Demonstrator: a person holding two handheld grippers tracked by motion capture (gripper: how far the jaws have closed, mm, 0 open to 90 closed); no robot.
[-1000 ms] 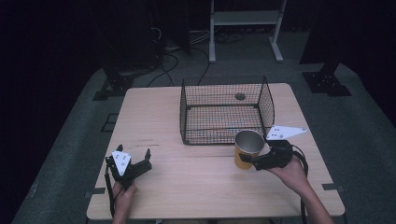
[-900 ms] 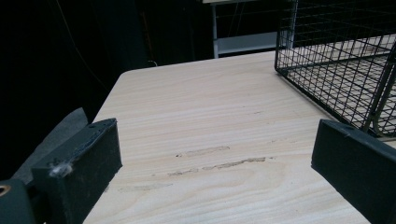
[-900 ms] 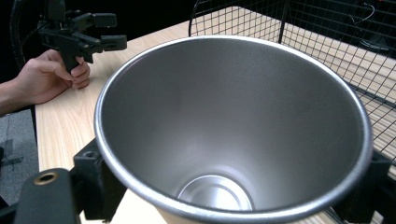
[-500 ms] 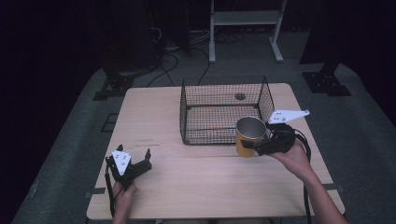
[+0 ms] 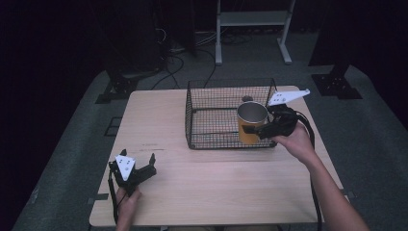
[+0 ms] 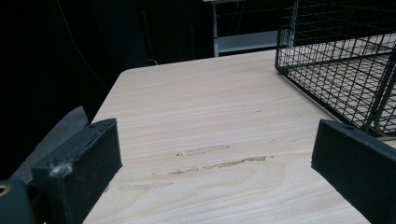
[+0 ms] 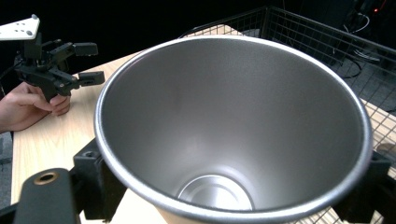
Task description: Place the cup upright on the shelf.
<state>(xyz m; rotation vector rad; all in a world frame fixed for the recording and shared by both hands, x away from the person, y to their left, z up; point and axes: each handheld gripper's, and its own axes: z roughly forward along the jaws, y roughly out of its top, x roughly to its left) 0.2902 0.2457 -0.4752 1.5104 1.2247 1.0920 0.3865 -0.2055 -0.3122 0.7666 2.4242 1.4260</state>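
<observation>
A yellow cup (image 5: 251, 123) with a steel inside (image 7: 233, 126) hangs in the air over the front right corner of the black wire basket (image 5: 211, 115). My right gripper (image 5: 262, 129) is shut on it, one jaw on each side of its wall, with the cup upright. My left gripper (image 5: 136, 169) rests open on the table (image 5: 216, 187) near the front left corner, with nothing but bare wood between its jaws. In the right gripper view the left gripper (image 7: 81, 63) and its hand lie far off at the upper left.
A small dark round object (image 5: 247, 99) lies at the basket's back right. The basket's near corner (image 6: 369, 84) stands to the right of my left gripper. A white metal stand (image 5: 250, 29) and cables are on the floor beyond the table.
My right gripper has lifted the cup off the table and carried it back and up, over the basket's front right corner. The left gripper has stayed put.
</observation>
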